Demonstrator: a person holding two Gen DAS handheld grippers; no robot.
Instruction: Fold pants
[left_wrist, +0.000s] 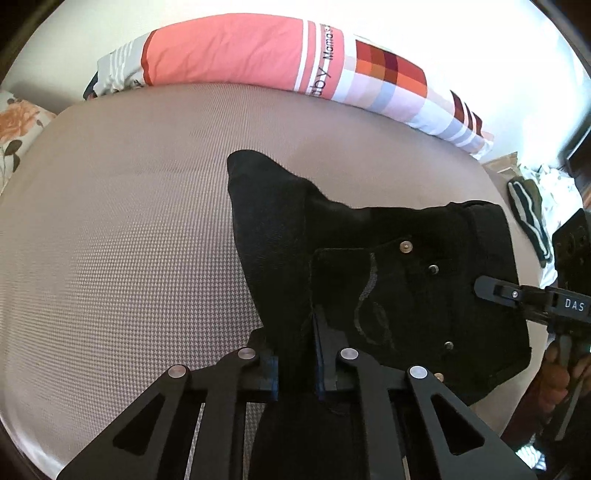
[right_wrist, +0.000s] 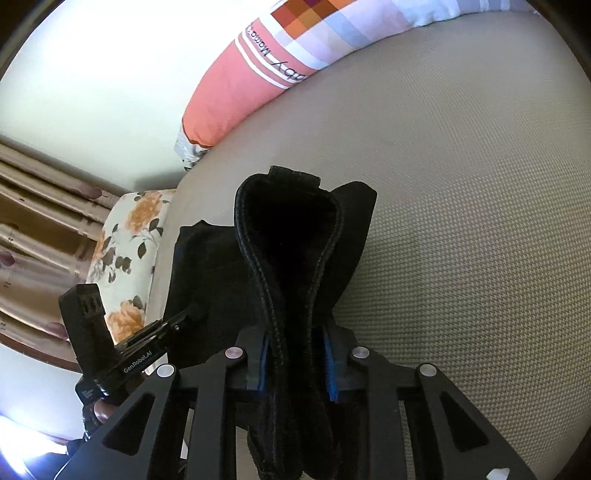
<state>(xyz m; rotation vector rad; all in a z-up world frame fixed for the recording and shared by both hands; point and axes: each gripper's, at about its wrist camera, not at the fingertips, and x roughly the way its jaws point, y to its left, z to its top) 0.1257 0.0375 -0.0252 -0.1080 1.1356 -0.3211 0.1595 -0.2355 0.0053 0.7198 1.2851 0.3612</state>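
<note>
We lift the pants by both ends

Left gripper (left_wrist: 295, 363) and right gripper (right_wrist: 295, 363) jaws each clamp black pants (left_wrist: 369, 258); cloth runs toward twelve o'clock over the bed (left_wrist: 129, 240).

The long pillow (left_wrist: 258, 51) carries a white band printed "Mama" and, below it, letters ending "by", partly cut off. The right claw (left_wrist: 484, 288) reads "DAS" on its body. The left claw (right_wrist: 192, 314) reads "GenRobot.AI" along its side.
</note>
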